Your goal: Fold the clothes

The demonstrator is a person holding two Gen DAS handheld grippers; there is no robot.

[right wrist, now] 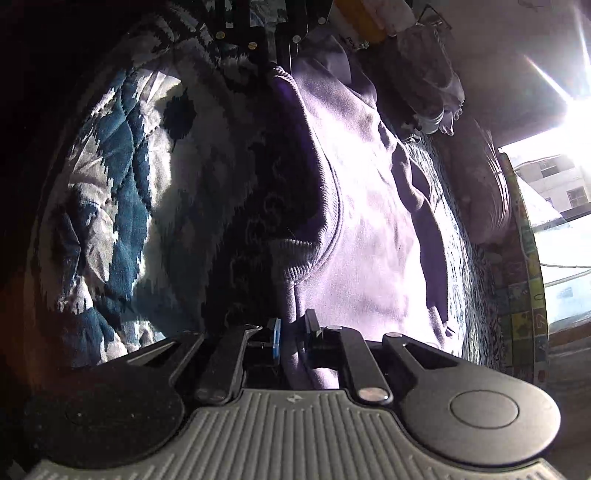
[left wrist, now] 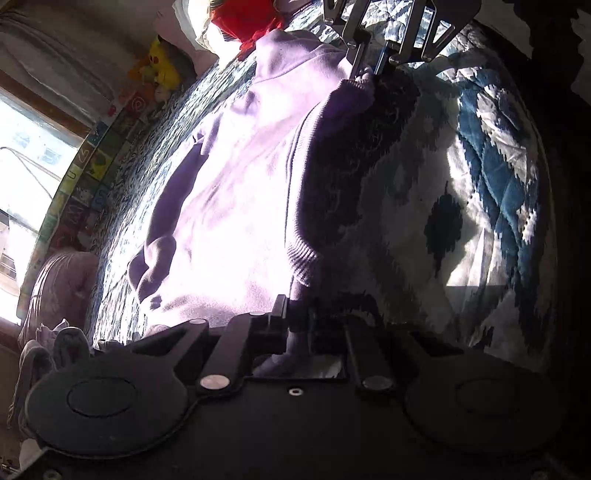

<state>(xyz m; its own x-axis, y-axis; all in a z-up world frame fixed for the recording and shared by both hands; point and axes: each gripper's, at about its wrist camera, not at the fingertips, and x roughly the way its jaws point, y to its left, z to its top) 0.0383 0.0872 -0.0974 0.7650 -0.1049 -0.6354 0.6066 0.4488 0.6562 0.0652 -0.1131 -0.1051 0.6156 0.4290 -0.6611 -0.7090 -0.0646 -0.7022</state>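
Two grippers are clamped on one lilac ribbed-hem sweatshirt (left wrist: pixel 236 192), which is spread over a blue-and-white quilted bedspread (left wrist: pixel 491 192). The left gripper (left wrist: pixel 295 325) is seen with its jaws pressed together on a corner of the ribbed hem, a fold of lilac cloth being pinched between them. The right gripper (right wrist: pixel 293 332) is likewise closed on the opposite corner of that hem, with fabric caught between its blue-padded finger and the black one. In the left wrist view the right gripper is also seen at the far end of the hem (left wrist: pixel 369 70), and in the right wrist view the left gripper appears at the top (right wrist: pixel 275 55); the ribbed edge is thus stretched between the two tools and is lifted slightly off the bedspread, a dark shadow being cast beneath it.

The garment's long axis is laid across the bed, away from the held hem toward a sunlit window (left wrist: pixel 26 155). One sleeve (left wrist: pixel 159 236) is bunched along the far side of the body. A red cloth item (left wrist: pixel 247 18) and a yellow plush toy (left wrist: pixel 162 62) are seen beyond the sweatshirt's end, near the wall.
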